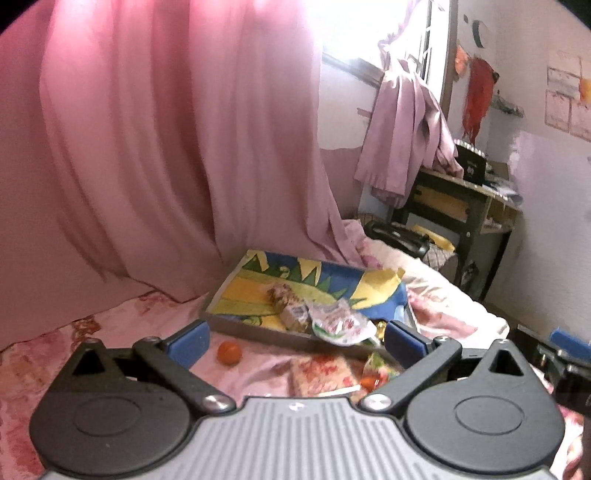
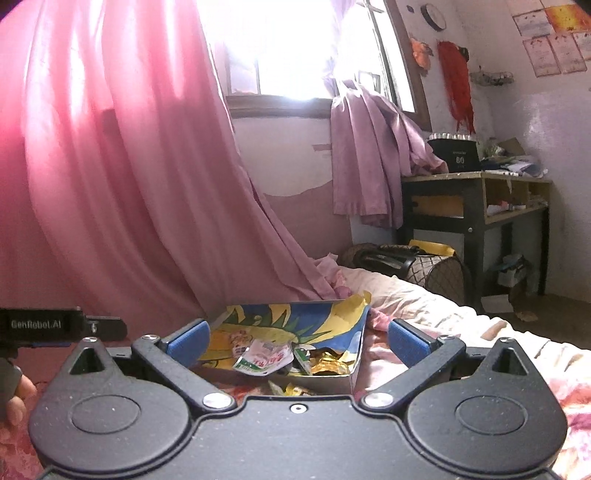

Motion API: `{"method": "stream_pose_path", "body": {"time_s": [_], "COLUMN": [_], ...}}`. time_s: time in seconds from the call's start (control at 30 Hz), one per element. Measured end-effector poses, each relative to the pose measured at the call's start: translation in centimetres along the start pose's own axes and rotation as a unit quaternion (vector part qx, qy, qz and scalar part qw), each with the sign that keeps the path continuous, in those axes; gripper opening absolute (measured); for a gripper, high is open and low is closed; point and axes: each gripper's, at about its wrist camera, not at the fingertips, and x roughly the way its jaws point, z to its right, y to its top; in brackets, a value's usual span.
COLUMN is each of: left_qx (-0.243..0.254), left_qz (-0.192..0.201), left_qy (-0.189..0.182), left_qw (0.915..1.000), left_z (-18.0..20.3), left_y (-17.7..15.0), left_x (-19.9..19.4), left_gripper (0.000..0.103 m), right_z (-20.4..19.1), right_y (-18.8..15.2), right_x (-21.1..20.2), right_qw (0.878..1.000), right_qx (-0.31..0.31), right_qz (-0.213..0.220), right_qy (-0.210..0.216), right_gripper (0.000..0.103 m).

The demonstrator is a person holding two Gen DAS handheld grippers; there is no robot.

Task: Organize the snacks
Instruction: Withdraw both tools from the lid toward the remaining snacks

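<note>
L wrist cam
Surface: I'm over a bed w/ a pink floral sheet (image 1: 122,325).
Room: big pink curtain (image 1: 155,147) on the left, blown-out window (image 1: 369,33), cluttered desk (image 1: 461,199) by the wall on the right.
Tray: box tray (image 1: 258,330) w/ a yellow/blue cartoon liner sits on the sheet in front of me.
Snacks: a few packets in the tray's near right corner, incl. a white/red/green packet (image 1: 340,325) hanging over the front rim. Orange ball-shaped thing (image 1: 229,353) on the sheet just outside the tray; pink packet (image 1: 321,374) + more wrappers near it, also outside.
Left gripper (image 1: 295,341): spread wide, nothing between the blue pads, touching nothing afaict.

R wrist cam
Surface/room: same bed, curtain, window; brown bag (image 2: 417,266) at the far edge of the bed, below the desk (image 2: 476,192).
Tray: tray (image 2: 314,380) dead ahead, white/red packet (image 2: 264,358) + gold wrappers (image 2: 327,363) piled at its near end.
Right gripper (image 2: 297,341): also wide apart, empty, pads either side of the tray's near end but I see no contact.
Other: left gripper's body pokes in at the left edge.
</note>
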Motion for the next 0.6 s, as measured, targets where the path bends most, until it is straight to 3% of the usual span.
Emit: {"method": "stream_pose_path", "body": {"time_s": [0.17, 0.4, 0.6], "left_qx": [0.014, 0.012, 0.011], "left_qz": [0.001, 0.001, -0.050], "left_qy": [0.011, 0.024, 0.044], "left_qw": [0.9998, 0.9996, 0.9978], "left_z": [-0.6, -2.0, -2.9], "left_y": [-1.9, -4.6, -6.1], "left_x": [-1.7, -3.0, -2.6], "left_gripper": [0.103, 0.103, 0.103], "right_z": [-1.2, -2.8, -4.2], "right_y": [-0.9, -2.5, -4.0], "right_x": [-1.6, -2.3, -1.7], "right_qw": [1.000, 0.999, 0.996], "right_qx": [-0.008, -0.028, -0.055], "right_qz": [0.011, -0.023, -0.063], "right_qy": [-0.006, -0.005, -0.010], "right_gripper": [0.102, 0.102, 0.102]}}
